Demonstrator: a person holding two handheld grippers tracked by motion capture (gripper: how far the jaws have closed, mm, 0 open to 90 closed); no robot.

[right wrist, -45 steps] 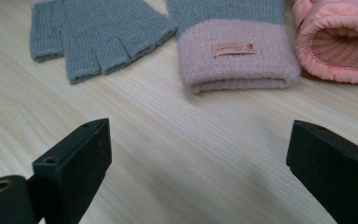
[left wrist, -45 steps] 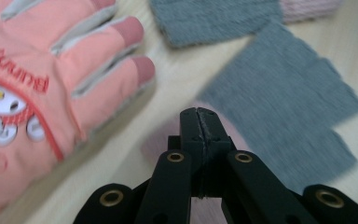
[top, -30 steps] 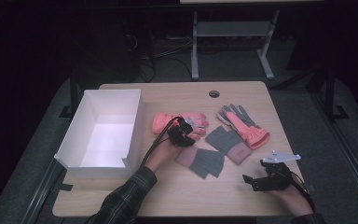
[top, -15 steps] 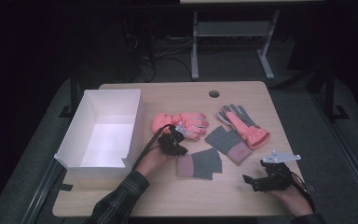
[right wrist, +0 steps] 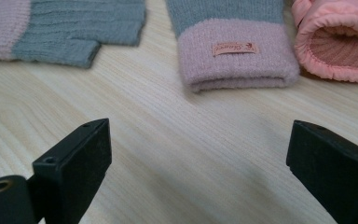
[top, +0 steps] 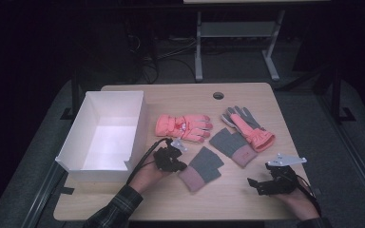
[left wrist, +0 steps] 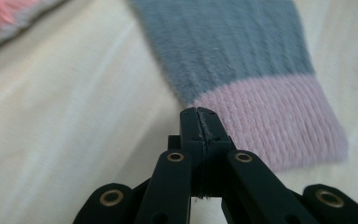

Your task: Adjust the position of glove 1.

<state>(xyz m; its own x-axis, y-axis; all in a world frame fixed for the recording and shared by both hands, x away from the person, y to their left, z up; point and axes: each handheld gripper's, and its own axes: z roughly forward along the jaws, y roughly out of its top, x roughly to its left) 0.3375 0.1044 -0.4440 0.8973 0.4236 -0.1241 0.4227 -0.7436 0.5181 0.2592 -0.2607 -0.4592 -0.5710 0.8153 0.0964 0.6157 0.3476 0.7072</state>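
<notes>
High view: white rectangular box (top: 102, 137) empty; all four gloves lie on the wooden worktop (top: 228, 199). Our left gripper (top: 177, 164) fingers pinched together, empty, beside the grey-and-pink knitted glove (top: 201, 168); right gripper (top: 259, 184) fingers spread wide, empty.

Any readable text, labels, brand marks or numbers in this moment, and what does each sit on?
One label: a small orange tag sewn on the pink cuff of the grey knit glove in the right gripper view. It carries pale script lettering, too small and blurred to read.
The other grey knit glove, the pink padded gloves, the white box and the table show no readable text.
</notes>
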